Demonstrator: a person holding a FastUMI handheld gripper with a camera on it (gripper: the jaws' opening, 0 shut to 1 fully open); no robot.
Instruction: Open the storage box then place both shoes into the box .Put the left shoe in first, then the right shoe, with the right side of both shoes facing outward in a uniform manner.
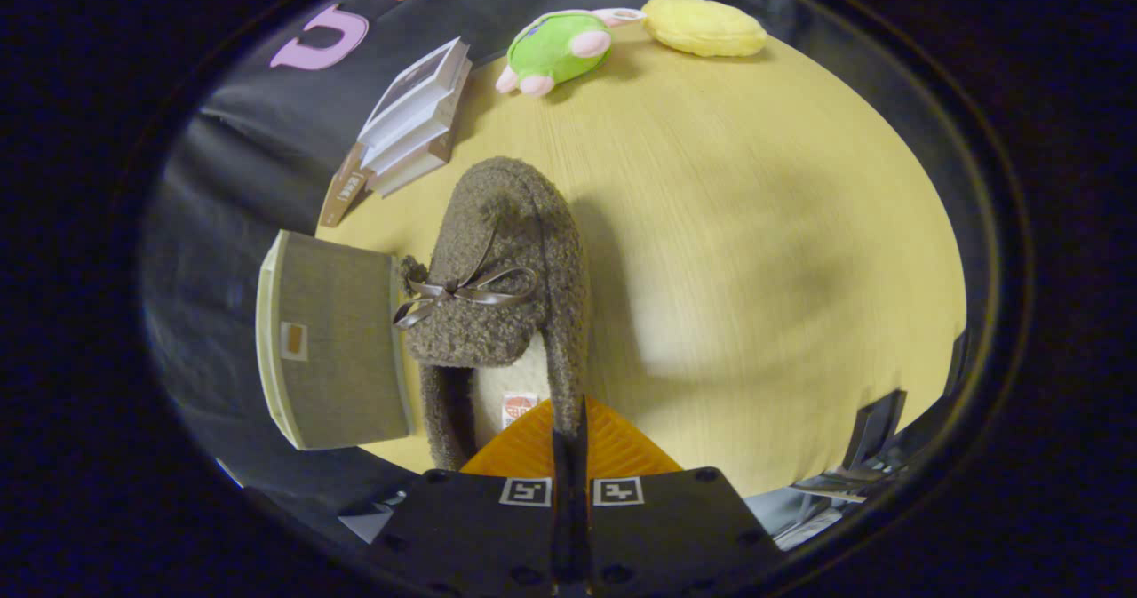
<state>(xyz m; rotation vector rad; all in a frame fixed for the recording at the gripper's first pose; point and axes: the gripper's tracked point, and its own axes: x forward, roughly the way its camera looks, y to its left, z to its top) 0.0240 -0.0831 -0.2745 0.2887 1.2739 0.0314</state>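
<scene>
In the gripper view, the jaws [568,434] are clenched on the heel rim of the fuzzy shoe [497,305], held over the desk [755,251] beside the storage box [333,340]. Slippage or twisting is risked by the thin pinch.

Warm, moderately bright light falls from above on the counter [755,225]. A broad soft shadow spreads from the slipper [497,296] toward the counter's near edge. Fisheye distortion bends the counter's edges; the stacked books [413,123] at its far corner look slightly soft.
</scene>
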